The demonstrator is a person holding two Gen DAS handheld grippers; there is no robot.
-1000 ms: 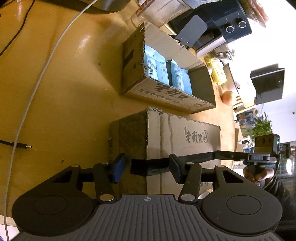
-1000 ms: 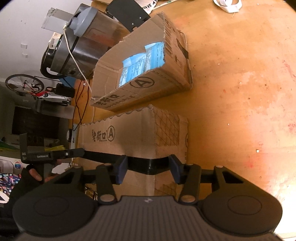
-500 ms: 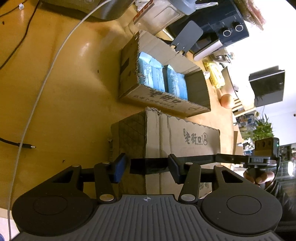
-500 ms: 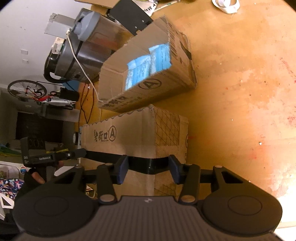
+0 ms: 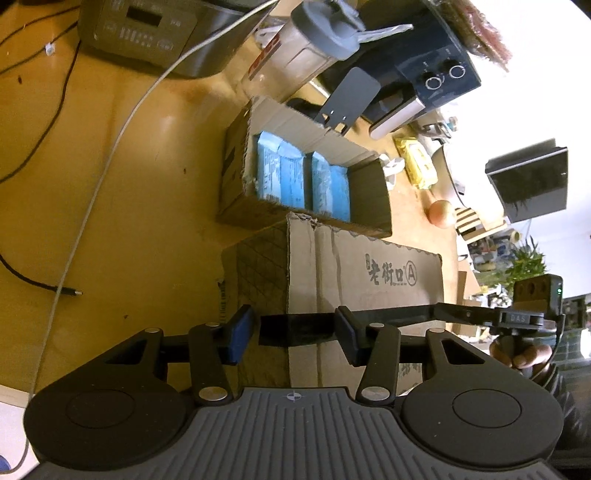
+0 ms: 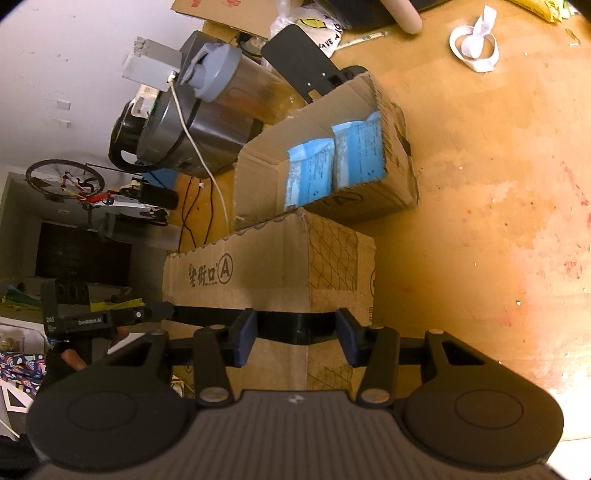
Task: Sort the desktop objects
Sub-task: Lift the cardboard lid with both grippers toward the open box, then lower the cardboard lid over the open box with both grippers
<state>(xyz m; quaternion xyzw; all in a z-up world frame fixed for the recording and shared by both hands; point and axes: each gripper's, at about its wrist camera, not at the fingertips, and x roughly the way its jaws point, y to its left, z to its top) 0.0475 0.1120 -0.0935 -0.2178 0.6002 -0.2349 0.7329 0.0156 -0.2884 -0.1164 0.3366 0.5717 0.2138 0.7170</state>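
Note:
A closed cardboard box printed with characters and a circled A hangs just ahead of both grippers. A black strip runs along its near top edge. My left gripper is shut on one end of that strip. My right gripper is shut on the other end of the black strip, over the closed box. A hand holding the right gripper shows at the box's far end. Behind stands an open cardboard box with blue packets inside, also seen from the right wrist as blue packets.
On the wooden desk lie a white cable and a black cable plug. Behind the open box stand a grey cooker, a lidded bottle and a dark appliance. A round fruit and white tape loop lie further off.
Both grippers have risen together with the closed box held between them. The desk and the open box have dropped away, so more of the blue packets shows.

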